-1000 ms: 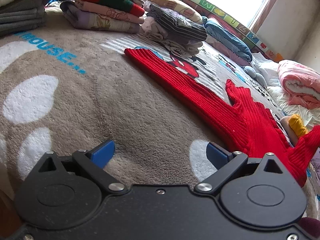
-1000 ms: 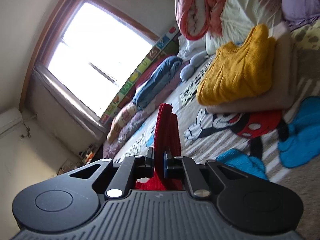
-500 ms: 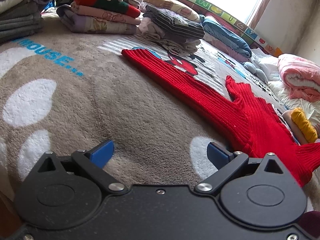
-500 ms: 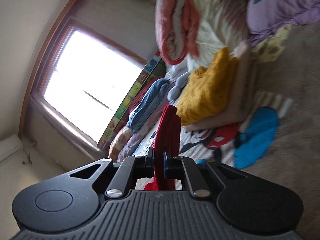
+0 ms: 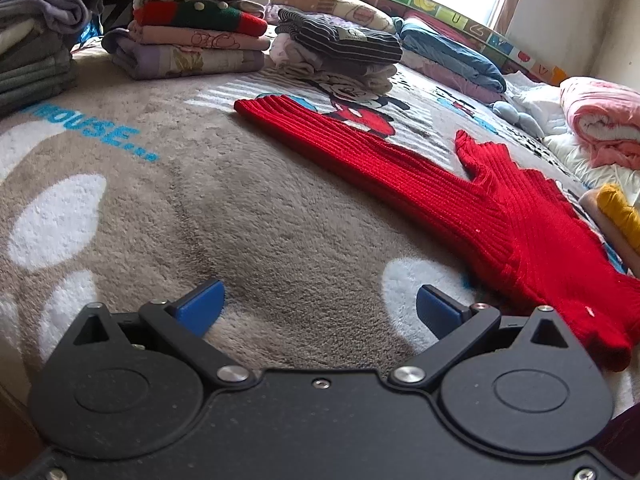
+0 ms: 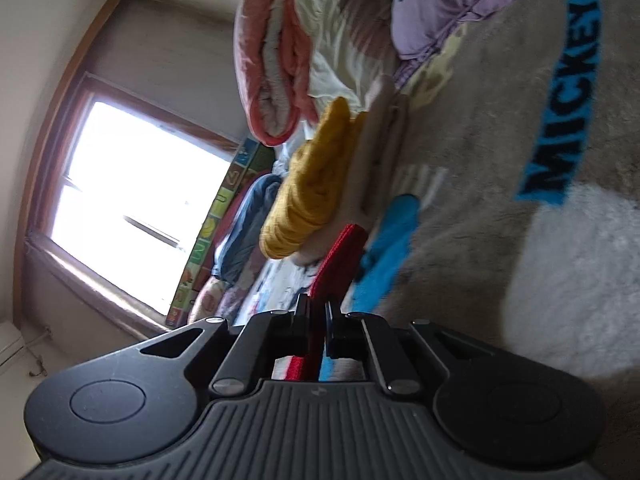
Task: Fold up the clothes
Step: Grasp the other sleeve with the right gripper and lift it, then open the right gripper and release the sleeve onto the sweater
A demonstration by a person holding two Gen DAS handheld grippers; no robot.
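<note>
Right wrist: right claw (image 6: 317, 320) pinches red ribbed sweater (image 5: 460, 188), likely for folding; left claw (image 5: 320, 300) wide, sweater at 2 o'clock.

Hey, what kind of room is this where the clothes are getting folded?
Most likely a bedroom. A plush cartoon-print blanket covers a wide soft surface, probably a bed, with stacks of folded clothes and a rolled pink quilt around it, beside a window.

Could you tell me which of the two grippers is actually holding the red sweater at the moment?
The right gripper: its fingers are closed on a fold of the red sweater. The left gripper is open over the blanket.
</note>
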